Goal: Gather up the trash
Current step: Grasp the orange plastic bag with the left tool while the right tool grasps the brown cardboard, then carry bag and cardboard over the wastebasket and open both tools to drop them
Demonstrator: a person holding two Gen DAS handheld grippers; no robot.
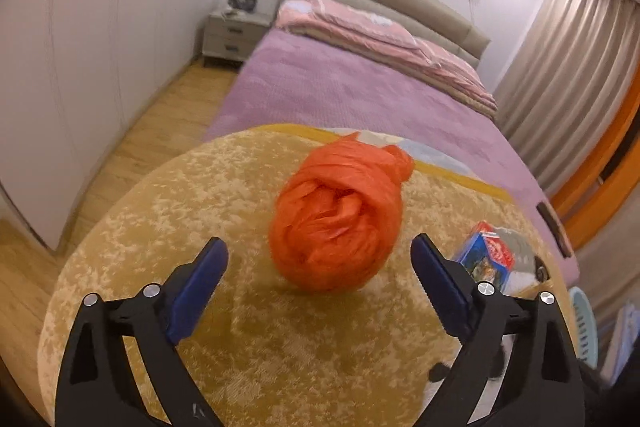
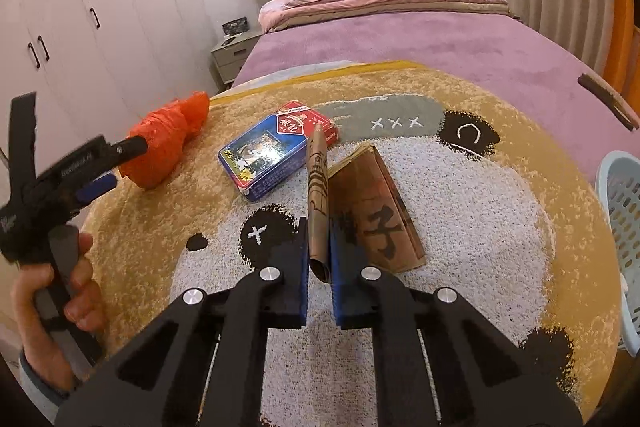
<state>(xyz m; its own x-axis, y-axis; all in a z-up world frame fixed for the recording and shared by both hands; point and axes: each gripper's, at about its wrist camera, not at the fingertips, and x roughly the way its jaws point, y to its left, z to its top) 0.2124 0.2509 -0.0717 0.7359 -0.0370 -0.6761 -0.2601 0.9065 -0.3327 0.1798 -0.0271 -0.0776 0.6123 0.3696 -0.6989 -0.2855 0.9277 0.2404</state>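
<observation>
**Thin paper pinched on the right, orange bundle loose on the left: slips are the risk**

The right gripper (image 2: 319, 259) is seen closed almost fully on the near end of a rolled brown paper tube (image 2: 317, 187), which is held between the blue pads and juts forward over the round rug (image 2: 500, 227). Only the very end of the tube appears to be caught. If it is lifted quickly, the tube could be levered out of the pads by its own free length, or crushed flat and slid loose. Just right of it and touching or nearly touching, a folded brown paper bag (image 2: 376, 211) lies flat toward the middle of the rug; it could be dragged along if the two are snagged.

The left gripper (image 1: 319, 259) is held wide open, with nothing between its jaws. The orange plastic bag bundle (image 1: 340, 215) sits on the rug just ahead of the fingertips, toward the rug's far left edge, untouched as far as can be told. Being soft and rounded, it may be pushed away rather than enclosed if the jaws are closed before it is straddled, and it could be rolled off the rug's edge onto the purple bedspread (image 1: 340, 87).

A blue and red box (image 2: 276, 151) rests between the bundle and the tube, and could be knocked by either gripper. A pale blue basket (image 2: 624, 227) stands past the rug's right edge; a drop short of its rim is judged possible if the tube is released early.
</observation>
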